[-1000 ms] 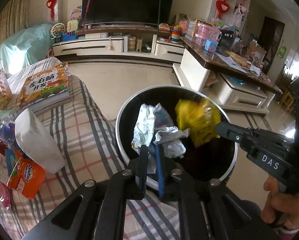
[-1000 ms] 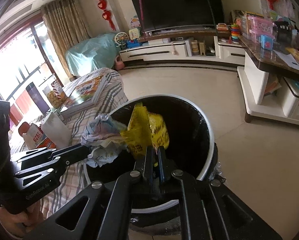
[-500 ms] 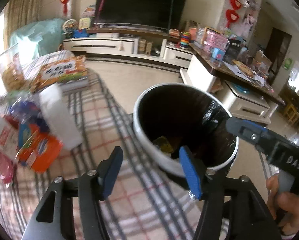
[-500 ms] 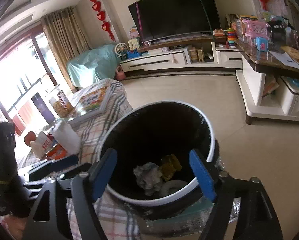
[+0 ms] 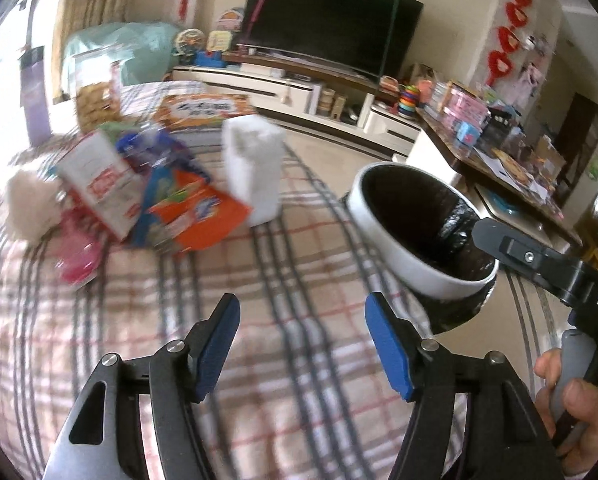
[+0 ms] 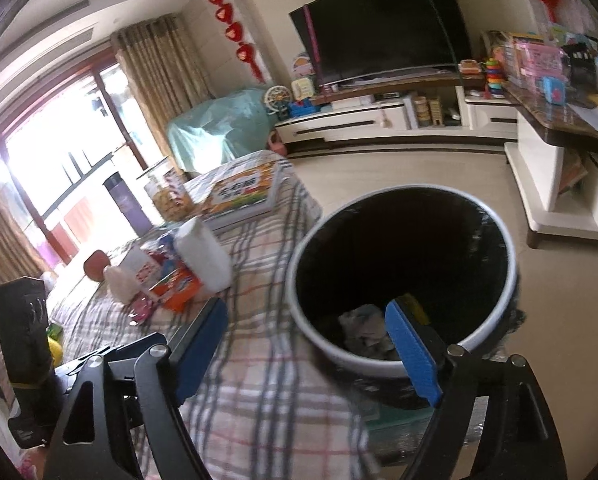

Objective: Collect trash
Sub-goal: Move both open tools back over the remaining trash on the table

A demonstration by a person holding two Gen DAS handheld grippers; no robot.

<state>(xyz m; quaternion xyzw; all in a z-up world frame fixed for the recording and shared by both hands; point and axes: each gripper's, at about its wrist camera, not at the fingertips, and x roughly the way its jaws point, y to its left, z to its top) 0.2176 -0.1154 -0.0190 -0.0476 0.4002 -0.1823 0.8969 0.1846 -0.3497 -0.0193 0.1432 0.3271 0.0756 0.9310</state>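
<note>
The left gripper (image 5: 301,344) is opening, nothing between its jaws, above the plaid cloth (image 5: 307,248). The right gripper (image 6: 311,354) is opening too, empty, straddling the near rim of the trash bin (image 6: 311,336) beside the cloth's edge. Only the right view shows the crumpled paper (image 6: 365,322) and yellow wrapper (image 6: 417,308) on the bin's floor; the left view shows snack packets (image 5: 195,216) further along the cloth.

One trash bin (image 6: 495,328) with a black liner. Two pieces of trash in it: one crumpled paper (image 6: 363,320), one yellow wrapper (image 6: 415,306). One white tissue pack (image 5: 255,168). One orange packet (image 5: 203,216). One book (image 6: 245,192). One television (image 5: 331,20). Two grippers, both empty.
</note>
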